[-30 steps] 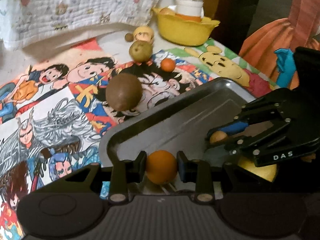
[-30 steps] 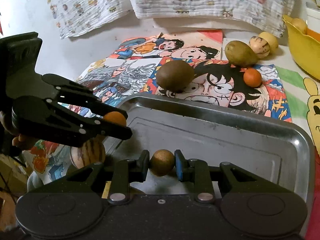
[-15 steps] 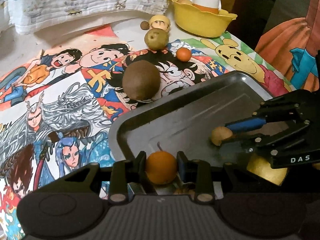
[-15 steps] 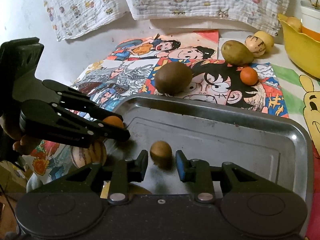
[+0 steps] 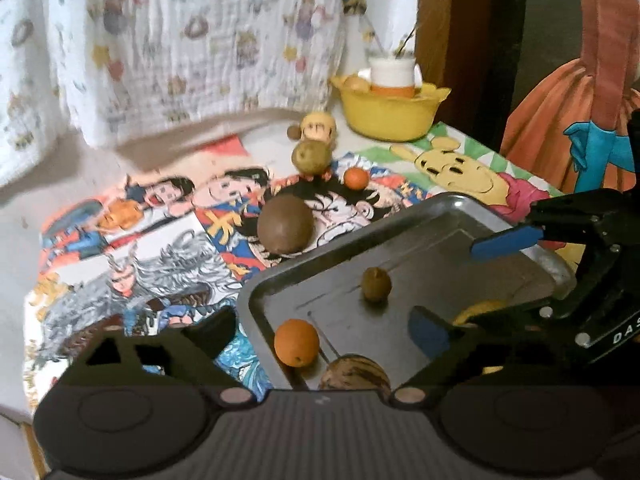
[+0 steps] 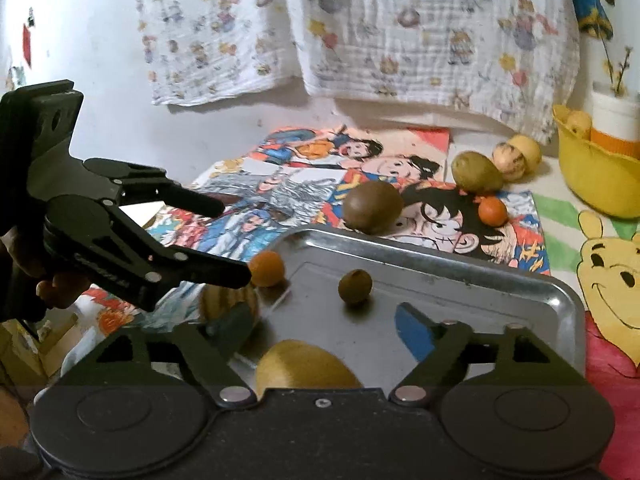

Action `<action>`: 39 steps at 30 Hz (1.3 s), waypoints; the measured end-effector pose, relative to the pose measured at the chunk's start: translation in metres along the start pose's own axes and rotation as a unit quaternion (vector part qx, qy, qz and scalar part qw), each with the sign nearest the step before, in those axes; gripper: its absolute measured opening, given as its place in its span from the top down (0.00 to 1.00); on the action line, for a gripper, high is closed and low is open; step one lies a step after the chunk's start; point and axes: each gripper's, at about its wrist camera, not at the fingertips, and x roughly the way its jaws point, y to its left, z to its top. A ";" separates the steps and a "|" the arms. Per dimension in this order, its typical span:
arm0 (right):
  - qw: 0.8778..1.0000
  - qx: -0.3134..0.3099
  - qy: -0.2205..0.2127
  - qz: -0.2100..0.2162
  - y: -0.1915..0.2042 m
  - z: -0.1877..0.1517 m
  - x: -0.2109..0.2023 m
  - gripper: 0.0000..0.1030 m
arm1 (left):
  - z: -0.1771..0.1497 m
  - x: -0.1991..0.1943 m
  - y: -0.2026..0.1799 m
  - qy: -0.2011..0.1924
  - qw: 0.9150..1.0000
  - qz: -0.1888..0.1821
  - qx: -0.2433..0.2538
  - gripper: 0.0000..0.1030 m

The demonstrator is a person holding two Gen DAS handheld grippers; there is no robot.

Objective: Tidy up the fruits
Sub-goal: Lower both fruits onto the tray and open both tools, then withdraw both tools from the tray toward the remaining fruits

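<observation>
Claws opening: left claw (image 5: pixel 320 332), right claw (image 6: pixel 320 328) (both empty) above tray (image 6: pixel 440 276)

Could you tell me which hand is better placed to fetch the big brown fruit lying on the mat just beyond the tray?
Probably left. The big brown fruit lies by the tray's left corner, nearer the left gripper, whose jaws are opening, empty.

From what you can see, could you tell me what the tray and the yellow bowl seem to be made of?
Tray: likely metal, steel or aluminium, with a brushed, dull-shiny finish; it mirrors light and the fruit faintly.
Yellow bowl: probably plastic; even, opaque colour, soft sheen, wavy moulded rim. Glazed ceramic cannot be ruled out.
</observation>
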 end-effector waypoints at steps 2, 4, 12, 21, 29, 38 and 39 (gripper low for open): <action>1.000 -0.010 -0.003 0.002 0.006 -0.003 -0.007 0.05 | -0.005 -0.010 -0.004 -0.011 1.000 0.004 0.005 0.01; 1.000 -0.018 -0.004 0.005 0.010 -0.008 -0.013 0.02 | -0.010 -0.018 -0.008 -0.013 1.000 0.005 0.011 0.00; 0.999 -0.039 0.013 -0.011 0.024 -0.030 -0.028 0.01 | -0.040 -0.040 -0.023 -0.004 0.999 0.015 0.042 0.00; 0.995 -0.053 0.042 -0.069 0.020 -0.049 -0.041 0.01 | -0.066 -0.049 -0.032 0.036 0.996 0.035 0.067 0.00; 0.992 -0.032 0.056 -0.110 -0.007 -0.050 -0.048 0.01 | -0.066 -0.048 -0.018 0.054 0.996 0.050 0.058 0.00; 0.990 -0.020 0.044 -0.130 -0.034 -0.030 -0.043 0.01 | -0.052 -0.044 0.017 0.051 0.996 0.068 0.022 0.00; 0.990 -0.020 0.042 -0.130 -0.036 -0.027 -0.041 0.01 | -0.050 -0.043 0.020 0.051 0.996 0.071 0.018 0.00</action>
